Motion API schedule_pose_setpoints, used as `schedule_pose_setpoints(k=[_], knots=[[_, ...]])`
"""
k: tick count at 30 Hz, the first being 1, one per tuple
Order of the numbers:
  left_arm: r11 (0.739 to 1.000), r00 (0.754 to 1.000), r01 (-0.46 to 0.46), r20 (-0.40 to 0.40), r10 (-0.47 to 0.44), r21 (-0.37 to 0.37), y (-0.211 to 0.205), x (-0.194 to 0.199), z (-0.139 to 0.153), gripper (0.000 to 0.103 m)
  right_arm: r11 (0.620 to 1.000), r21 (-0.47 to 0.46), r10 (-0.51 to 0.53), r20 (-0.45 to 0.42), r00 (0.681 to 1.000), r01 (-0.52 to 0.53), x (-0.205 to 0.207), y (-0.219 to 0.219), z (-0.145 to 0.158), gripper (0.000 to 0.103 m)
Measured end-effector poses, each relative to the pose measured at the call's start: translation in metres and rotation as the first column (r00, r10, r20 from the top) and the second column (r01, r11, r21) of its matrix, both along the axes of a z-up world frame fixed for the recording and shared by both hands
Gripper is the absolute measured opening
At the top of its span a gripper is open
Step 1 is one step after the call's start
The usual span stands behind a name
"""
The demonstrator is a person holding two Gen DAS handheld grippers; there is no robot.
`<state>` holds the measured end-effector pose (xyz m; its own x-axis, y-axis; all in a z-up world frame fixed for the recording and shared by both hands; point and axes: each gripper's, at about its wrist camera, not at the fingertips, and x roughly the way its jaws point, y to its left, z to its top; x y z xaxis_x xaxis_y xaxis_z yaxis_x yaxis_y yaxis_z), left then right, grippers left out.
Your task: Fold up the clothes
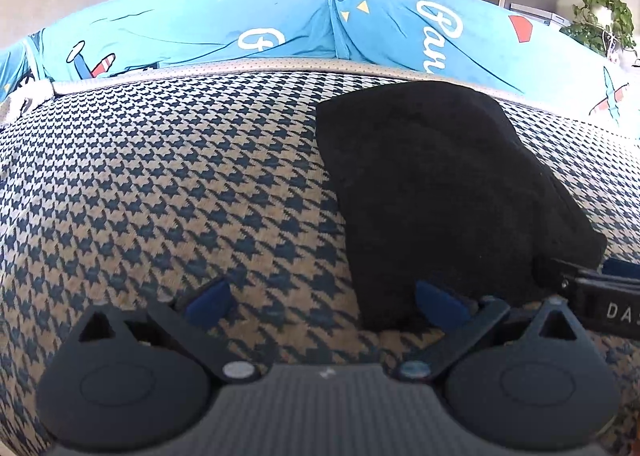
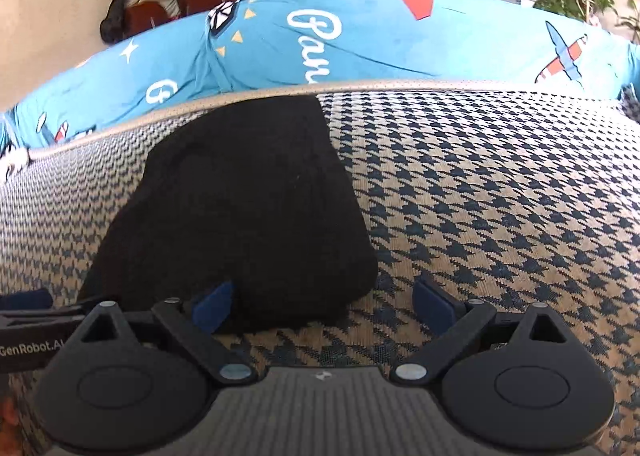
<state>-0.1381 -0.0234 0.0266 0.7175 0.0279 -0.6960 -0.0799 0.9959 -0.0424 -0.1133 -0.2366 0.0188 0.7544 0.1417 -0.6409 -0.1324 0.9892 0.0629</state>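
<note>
The black garment (image 1: 432, 192) lies lengthwise, near to far, on the checked cushion (image 1: 160, 196), between both spread, empty grippers: left gripper (image 1: 324, 300), right gripper (image 2: 324, 302).

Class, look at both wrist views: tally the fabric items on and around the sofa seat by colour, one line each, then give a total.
Black folded garment: 1
Blue printed cover over the backrest: 1
Beige-and-navy houndstooth seat cover: 1
Total: 3
</note>
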Motion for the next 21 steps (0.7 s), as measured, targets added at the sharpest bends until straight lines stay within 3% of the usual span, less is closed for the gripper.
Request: schedule_pose_setpoints(k=[7, 13, 21], knots=[[1.0, 0.999, -0.017, -0.032, 0.017, 0.007, 0.002, -0.004, 0.001, 0.103, 0.998, -0.039, 0.041, -0.029, 0.999, -0.042, -0.004, 0.0, -0.001, 0.099], [1.0, 0.999, -0.03, -0.044, 0.03, 0.001, 0.002, -0.008, 0.007, 0.103, 0.998, 0.02, 0.061, -0.04, 0.997, -0.061, -0.006, -0.008, 0.012, 0.098], [0.998, 1.0, -0.001, 0.021, 0.002, -0.059, -0.004, 0.005, 0.018, 0.103, 0.994, 0.072, 0.08, 0.003, 0.997, -0.08, 0.018, -0.016, 0.037, 0.098]])
